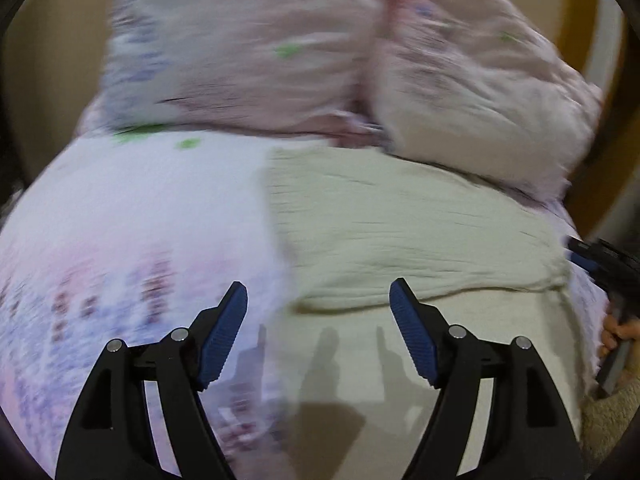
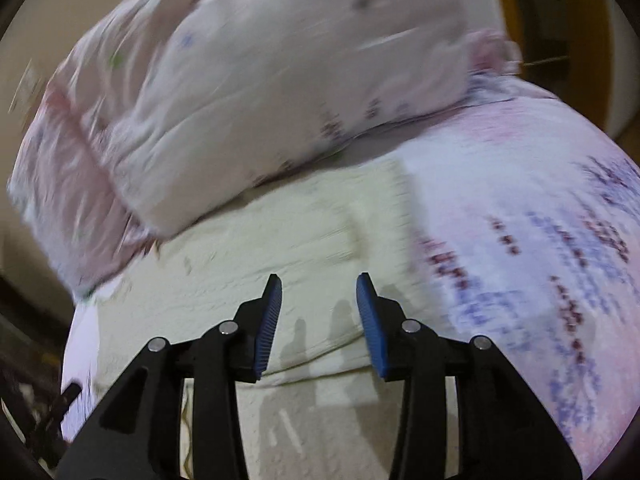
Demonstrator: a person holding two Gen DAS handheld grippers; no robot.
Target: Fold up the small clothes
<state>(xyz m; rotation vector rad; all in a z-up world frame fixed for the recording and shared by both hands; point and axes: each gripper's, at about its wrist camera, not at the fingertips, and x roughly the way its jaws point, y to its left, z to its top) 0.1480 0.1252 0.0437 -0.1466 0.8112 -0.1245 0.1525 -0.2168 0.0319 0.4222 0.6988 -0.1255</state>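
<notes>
A cream, crinkled small garment [image 1: 400,220] lies flat on the bed, with a folded edge running across it near my fingers. It also shows in the right wrist view [image 2: 280,232]. My left gripper [image 1: 318,292] is open and empty, just above the garment's near fold at its left side. My right gripper [image 2: 319,284] is open and empty above the garment's near fold. The right gripper also shows at the right edge of the left wrist view [image 1: 600,260].
The bed is covered by a pink and lavender floral sheet [image 1: 120,220] [image 2: 520,220]. Two pink floral pillows [image 1: 248,48] [image 2: 280,80] lie at the head, just behind the garment. A wall and wooden frame lie beyond.
</notes>
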